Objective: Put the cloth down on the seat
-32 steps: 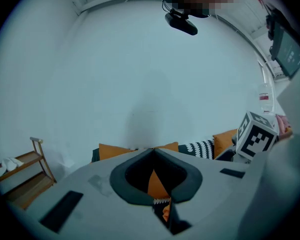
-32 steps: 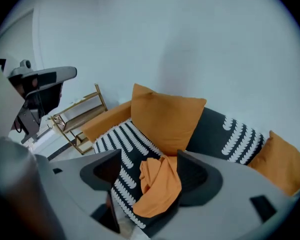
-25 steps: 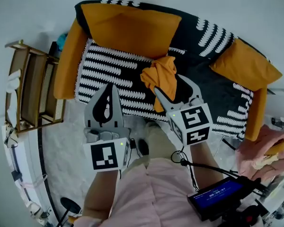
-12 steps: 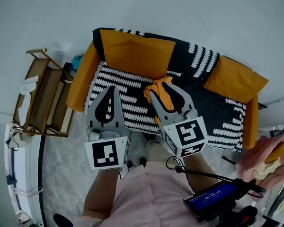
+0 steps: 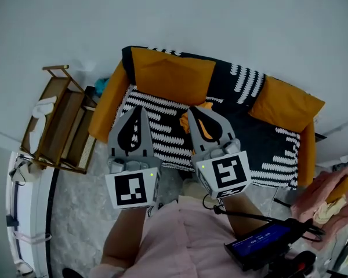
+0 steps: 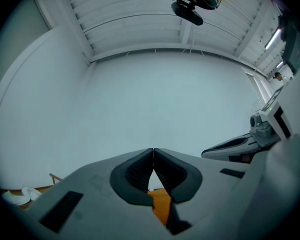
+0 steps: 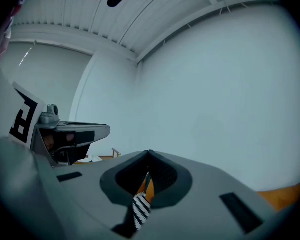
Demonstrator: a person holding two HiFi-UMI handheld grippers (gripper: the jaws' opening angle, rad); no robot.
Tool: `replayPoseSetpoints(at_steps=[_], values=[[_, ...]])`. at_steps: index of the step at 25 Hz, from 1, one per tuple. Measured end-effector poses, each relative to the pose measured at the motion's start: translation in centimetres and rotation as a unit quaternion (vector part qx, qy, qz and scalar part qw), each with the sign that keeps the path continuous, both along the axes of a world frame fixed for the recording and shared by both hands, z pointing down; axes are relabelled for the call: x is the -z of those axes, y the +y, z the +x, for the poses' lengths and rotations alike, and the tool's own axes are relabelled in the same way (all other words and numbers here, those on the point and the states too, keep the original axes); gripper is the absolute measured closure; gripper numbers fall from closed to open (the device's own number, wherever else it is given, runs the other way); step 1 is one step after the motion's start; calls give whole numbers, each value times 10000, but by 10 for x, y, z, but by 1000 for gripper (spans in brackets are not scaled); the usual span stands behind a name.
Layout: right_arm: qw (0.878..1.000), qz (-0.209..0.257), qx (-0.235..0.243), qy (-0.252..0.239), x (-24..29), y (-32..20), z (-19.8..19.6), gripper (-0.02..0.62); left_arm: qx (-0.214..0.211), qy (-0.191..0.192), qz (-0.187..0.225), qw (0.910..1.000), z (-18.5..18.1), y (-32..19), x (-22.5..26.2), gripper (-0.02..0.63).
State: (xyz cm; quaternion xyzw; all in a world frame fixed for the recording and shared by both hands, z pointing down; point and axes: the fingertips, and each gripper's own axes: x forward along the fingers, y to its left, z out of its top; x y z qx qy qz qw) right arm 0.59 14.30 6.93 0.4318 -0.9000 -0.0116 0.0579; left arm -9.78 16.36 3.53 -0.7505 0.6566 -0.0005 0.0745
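The orange cloth (image 5: 186, 121) lies bunched on the black-and-white patterned sofa seat (image 5: 160, 133), partly hidden behind my right gripper (image 5: 192, 109). That gripper is shut with nothing in it, held above the seat's middle. My left gripper (image 5: 137, 109) is also shut and empty, over the striped left part of the seat. In the left gripper view the left gripper (image 6: 153, 150) faces the pale wall with its jaws closed. In the right gripper view the right gripper (image 7: 149, 154) does the same, with a sliver of orange and a bit of striped fabric (image 7: 140, 209) showing below its pads.
Two orange back cushions (image 5: 171, 75) (image 5: 285, 103) lean on the sofa. A wooden rack (image 5: 53, 126) stands to the left. A device with a blue screen (image 5: 264, 241) hangs by my right side. Pink fabric (image 5: 332, 194) sits at the far right.
Both grippers have drawn back from the sofa, and the sofa looks smaller and farther. The cloth stays on the seat, more hidden behind the right gripper.
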Motion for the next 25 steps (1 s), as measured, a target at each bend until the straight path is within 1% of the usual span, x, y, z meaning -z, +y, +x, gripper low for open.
replayPoseSetpoints(at_steps=[4,6,8,12,17,22,25], values=[[9998,197,49,9,5,1,-1,595,-36,-37,63,10000,5,0,1,595],[9995,289,78,-28,10,3,-4,595,-28,57,57,10000,4,3,4,595],[9994,329,98,-15,16,10,-8,595,-33,119,78,9999,2,10,9,595],[9992,391,79,11,22,22,-7,595,-44,89,174,9998,3,25,14,595],[9993,365,47,-43,13,0,1,595,-52,103,53,9999,10,3,1,595],[9991,421,43,-67,19,11,0,595,-70,90,101,9999,10,14,6,595],[9992,398,39,-68,14,1,2,595,-84,105,54,9999,13,3,0,595]])
